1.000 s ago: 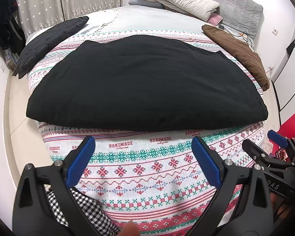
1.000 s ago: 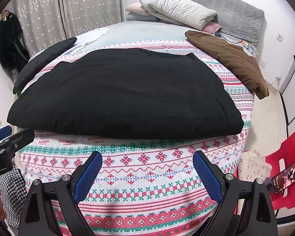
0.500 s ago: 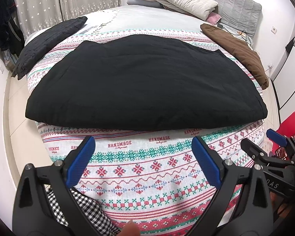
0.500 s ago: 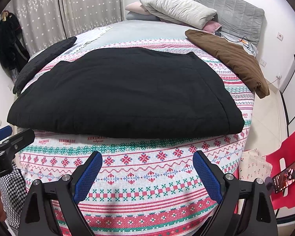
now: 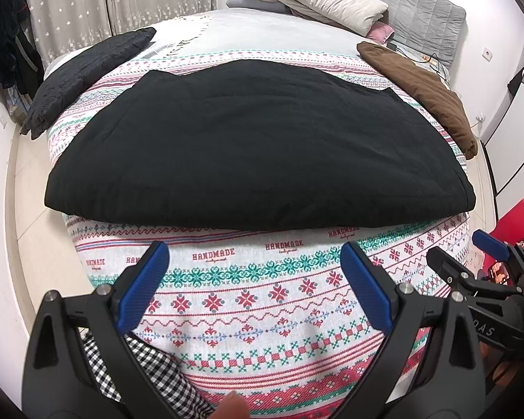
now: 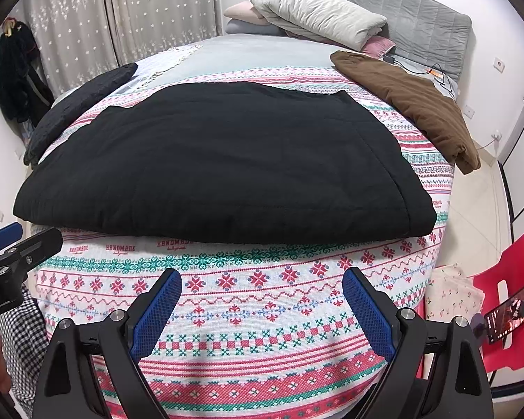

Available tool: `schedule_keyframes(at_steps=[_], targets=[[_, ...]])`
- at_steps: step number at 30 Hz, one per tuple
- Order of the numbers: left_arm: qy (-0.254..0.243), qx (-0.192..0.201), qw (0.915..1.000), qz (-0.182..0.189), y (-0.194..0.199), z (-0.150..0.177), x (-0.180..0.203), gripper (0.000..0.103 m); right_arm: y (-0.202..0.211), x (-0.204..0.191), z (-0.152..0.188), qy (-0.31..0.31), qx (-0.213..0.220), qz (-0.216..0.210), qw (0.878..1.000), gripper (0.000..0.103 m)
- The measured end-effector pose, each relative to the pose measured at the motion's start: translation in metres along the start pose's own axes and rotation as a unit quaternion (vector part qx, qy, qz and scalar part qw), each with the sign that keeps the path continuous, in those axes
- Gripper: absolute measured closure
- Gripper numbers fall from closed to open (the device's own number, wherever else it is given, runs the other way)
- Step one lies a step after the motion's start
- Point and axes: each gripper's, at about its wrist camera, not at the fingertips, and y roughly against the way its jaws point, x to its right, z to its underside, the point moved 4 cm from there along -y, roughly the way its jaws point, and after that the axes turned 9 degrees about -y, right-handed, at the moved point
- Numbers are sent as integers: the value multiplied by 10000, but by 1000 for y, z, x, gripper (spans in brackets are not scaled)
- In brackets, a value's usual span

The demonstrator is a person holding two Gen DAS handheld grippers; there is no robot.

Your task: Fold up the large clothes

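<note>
Grippers — left gripper (image 5: 255, 289) and right gripper (image 6: 262, 309) — hover level, spread wide, empty, before the black garment (image 6: 220, 160).

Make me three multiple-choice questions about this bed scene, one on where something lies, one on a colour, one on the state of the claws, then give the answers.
1. Where does the brown garment lie?
A. along the bed's right edge
B. on the floor
C. on top of the black garment

2. What colour are the claw pads?
A. red
B. blue
C. green

3. How are the two claws?
A. both shut on cloth
B. one open, one shut
C. both open and empty

Answers:
1. A: it runs down the right side of the patterned cover, apart from the black garment.
2. B: the pads show blue in both wrist views.
3. C: the left claw and right claw stand spread, short of the black garment, with only the cover between the pads.
</note>
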Motion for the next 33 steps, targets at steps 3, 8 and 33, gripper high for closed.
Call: schedule_keyframes(at_steps=[3, 8, 33], targets=[[4, -1, 10000, 1, 0, 0, 0, 5, -1, -1, 1, 15, -18, -4, 10000, 9], [3, -3, 10000, -1, 0, 0, -1, 5, 0, -2, 1, 20, -16, -14, 10000, 9], [-53, -182, 9998, -64, -15, 8, -1, 5, -7, -7, 4, 25, -104, -29, 9999, 9]])
